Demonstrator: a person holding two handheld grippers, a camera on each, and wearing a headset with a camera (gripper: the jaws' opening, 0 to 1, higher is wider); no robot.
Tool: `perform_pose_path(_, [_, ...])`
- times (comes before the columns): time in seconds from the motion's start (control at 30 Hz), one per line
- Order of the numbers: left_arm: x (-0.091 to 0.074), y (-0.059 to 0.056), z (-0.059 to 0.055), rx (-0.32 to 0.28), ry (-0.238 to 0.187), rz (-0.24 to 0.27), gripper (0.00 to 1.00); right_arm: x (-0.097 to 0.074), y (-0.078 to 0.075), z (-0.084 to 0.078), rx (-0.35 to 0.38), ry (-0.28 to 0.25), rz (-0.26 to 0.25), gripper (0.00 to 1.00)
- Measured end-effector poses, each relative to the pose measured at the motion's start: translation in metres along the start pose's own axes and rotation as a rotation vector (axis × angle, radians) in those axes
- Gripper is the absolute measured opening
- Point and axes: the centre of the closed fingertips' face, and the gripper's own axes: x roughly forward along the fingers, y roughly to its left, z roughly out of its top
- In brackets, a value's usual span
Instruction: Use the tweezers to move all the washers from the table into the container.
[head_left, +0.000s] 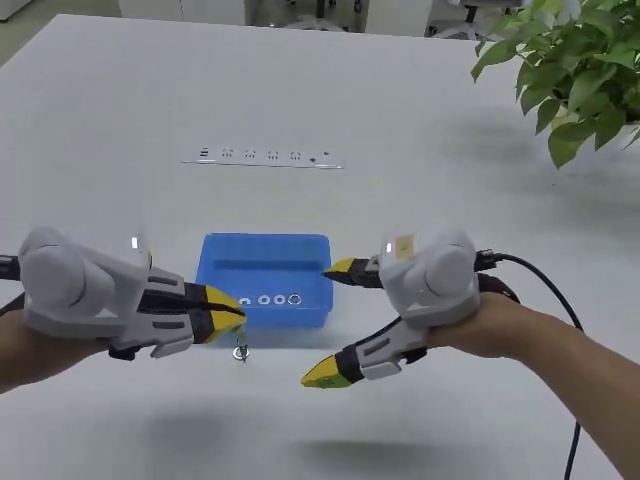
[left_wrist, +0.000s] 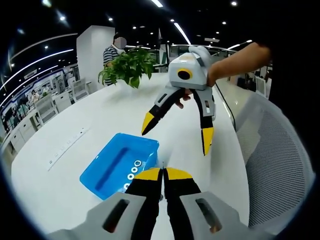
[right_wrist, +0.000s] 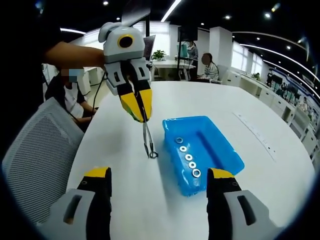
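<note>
Left gripper (head_left: 238, 312) sits at the near-left corner of the container (head_left: 222, 262). Its jaws are pressed together and pinch the tweezers (right_wrist: 147, 137) by the upper end. The tweezers hang tips-down, just outside the container's near wall. One washer (right_wrist: 153, 155) sits at the tweezer tips, beside the container and not inside it. Whether this washer rests on the worktop (head_left: 420, 180) or is lifted clear of it cannot be determined.

Right gripper (head_left: 327, 320) is at the right end of the container. Its jaws are spread wide and grip nothing. One yellow tip is level with the container's right rim. The other tip is lower, off the container's near-right corner.

Container: blue, rectangular, open-topped, resting on the white worktop. Five washers (right_wrist: 188, 157) lie in a row on its floor, along the wall nearest the tweezers.

Power strip (head_left: 262, 156): flat on the worktop beyond the container's far wall, well apart from it.

Plant (head_left: 570, 70): green-leaved, beyond the container and to its far right, at the worktop edge.
</note>
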Motion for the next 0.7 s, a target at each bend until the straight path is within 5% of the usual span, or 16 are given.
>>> perform_pose_path(0.7, [-0.003,0.002,-0.004,-0.002,0.017,-0.018,0.06,0.039,0.013,0.02,-0.107,-0.003,0.111,0.41])
